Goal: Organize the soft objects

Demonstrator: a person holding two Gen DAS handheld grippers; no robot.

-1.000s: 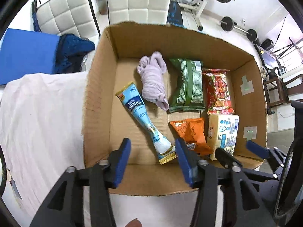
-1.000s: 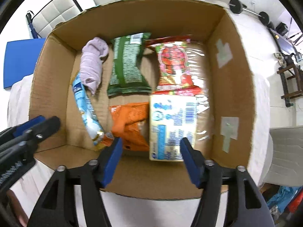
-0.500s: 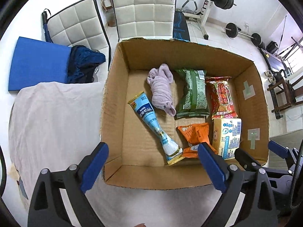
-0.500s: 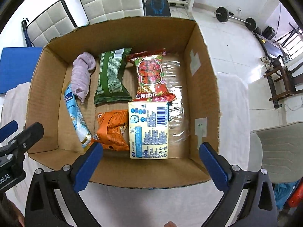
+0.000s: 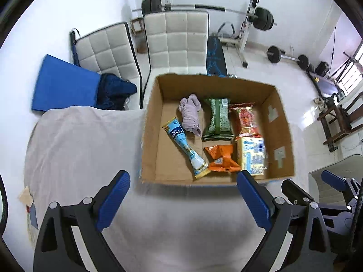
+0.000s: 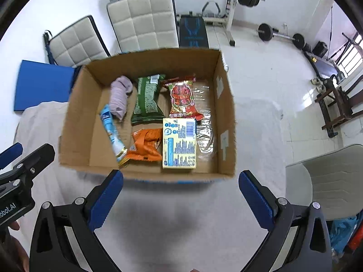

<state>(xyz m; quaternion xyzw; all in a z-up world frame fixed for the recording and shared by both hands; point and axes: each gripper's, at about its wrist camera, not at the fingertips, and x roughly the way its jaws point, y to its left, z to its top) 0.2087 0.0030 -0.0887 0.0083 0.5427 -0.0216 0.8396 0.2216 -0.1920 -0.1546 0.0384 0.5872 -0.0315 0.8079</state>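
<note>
Counting inside the cardboard box [image 6: 74,117], six soft things were found: one purple cloth [image 6: 120,95], four packets, one tube. Both the left gripper [image 5: 181,200] and right gripper [image 6: 180,198] were held wide open, empty, near the box's near wall.

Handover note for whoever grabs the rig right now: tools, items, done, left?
Left tool: open, empty, above the cloth-covered table in front of the box.
Right tool: open, empty, same spot beside it.
Cardboard box holds everything: lilac cloth, green snack bag, red wet-wipe pack, blue tube, orange bag, yellow carton.
Done: six items lie in the box, in rough rows.
Left: nothing loose shows on the table; check for stray items out of view.
</note>
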